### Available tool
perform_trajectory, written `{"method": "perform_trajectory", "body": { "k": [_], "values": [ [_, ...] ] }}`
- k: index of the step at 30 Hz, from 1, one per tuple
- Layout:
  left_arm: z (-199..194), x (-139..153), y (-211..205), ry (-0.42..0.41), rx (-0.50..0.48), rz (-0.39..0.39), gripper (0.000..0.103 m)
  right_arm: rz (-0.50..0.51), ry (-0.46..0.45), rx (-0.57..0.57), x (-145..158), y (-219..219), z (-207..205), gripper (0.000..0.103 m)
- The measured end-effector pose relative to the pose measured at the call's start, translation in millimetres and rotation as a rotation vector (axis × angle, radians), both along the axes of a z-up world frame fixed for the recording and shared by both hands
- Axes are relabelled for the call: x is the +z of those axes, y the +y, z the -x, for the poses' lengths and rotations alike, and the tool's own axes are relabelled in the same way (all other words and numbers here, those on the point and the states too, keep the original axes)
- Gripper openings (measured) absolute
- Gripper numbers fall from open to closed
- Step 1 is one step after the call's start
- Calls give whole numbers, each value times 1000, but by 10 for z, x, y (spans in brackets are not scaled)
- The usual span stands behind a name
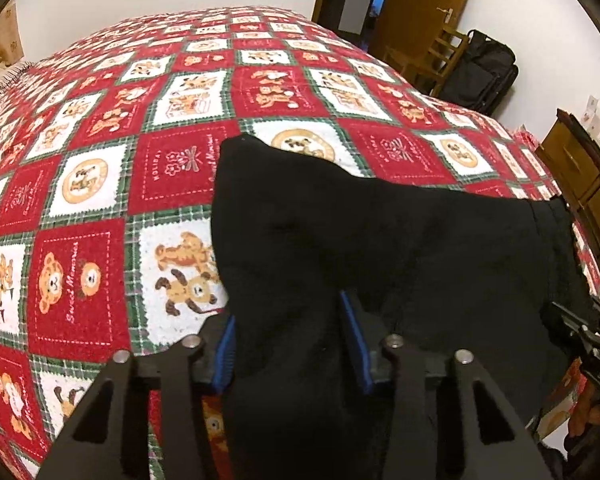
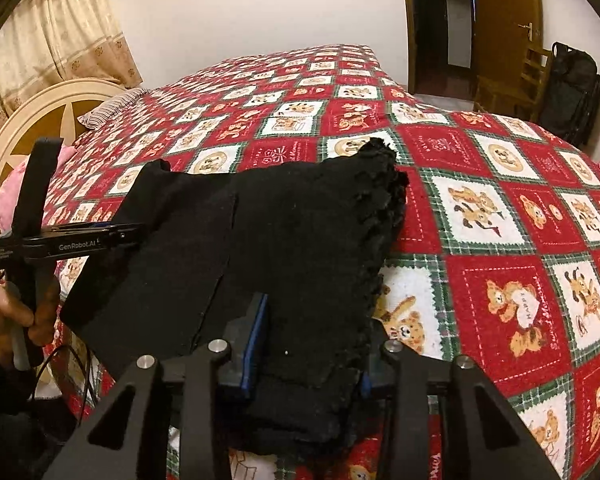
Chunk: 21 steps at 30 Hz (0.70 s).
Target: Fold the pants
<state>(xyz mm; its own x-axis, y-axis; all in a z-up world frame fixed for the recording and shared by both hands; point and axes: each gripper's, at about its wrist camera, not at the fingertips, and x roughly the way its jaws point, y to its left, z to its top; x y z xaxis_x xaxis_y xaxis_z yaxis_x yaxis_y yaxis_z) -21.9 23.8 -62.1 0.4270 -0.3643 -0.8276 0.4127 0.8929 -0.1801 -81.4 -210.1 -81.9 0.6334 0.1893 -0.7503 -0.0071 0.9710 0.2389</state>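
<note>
The black pants [image 1: 380,248] lie folded on the red patchwork bedspread [image 1: 160,120]; they also show in the right wrist view [image 2: 284,240]. My left gripper [image 1: 292,344] is shut on the near left edge of the pants, cloth between its blue pads. My right gripper [image 2: 312,344] is shut on the near right edge, by the bunched waistband [image 2: 384,200]. The left gripper's body [image 2: 60,240] shows at the left of the right wrist view, held by a hand. The right gripper [image 1: 588,344] shows at the right edge of the left wrist view.
A cream headboard [image 2: 32,120] and a pink pillow [image 2: 8,192] stand at the left. A striped pillow [image 2: 108,108] lies at the bed's head. A wooden door [image 1: 420,0], a chair [image 1: 432,60] and a black bag [image 1: 484,72] stand beyond the bed. A wooden cabinet [image 1: 580,168] is at the right.
</note>
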Motion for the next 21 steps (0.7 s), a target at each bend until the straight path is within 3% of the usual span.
{"method": "perform_trajectory", "body": {
  "k": [4, 6, 8, 12, 15, 18, 21],
  "values": [
    [-21, 14, 47, 11, 8, 21, 38, 86, -35, 25, 53, 122, 22, 34],
    [-49, -9, 64, 20, 21, 23, 45, 75, -38, 27, 58, 105, 15, 34],
    [-83, -38, 74, 27, 51, 13, 65, -2, -24, 2, 15, -1, 1, 35],
    [-118, -75, 67, 44, 52, 37, 72, -127, -19, -36, -48, -146, -1, 42],
    [-87, -81, 19, 27, 44, 27, 73, -129, -27, -24, -56, -94, -21, 51],
    [-47, -50, 8, 23, 17, 53, 52, -34, -26, 2, -45, 51, -40, 51],
    [-13, 4, 26, 2, 15, 52, 29, -7, -17, 9, -33, 75, -38, 35]
  ]
}}
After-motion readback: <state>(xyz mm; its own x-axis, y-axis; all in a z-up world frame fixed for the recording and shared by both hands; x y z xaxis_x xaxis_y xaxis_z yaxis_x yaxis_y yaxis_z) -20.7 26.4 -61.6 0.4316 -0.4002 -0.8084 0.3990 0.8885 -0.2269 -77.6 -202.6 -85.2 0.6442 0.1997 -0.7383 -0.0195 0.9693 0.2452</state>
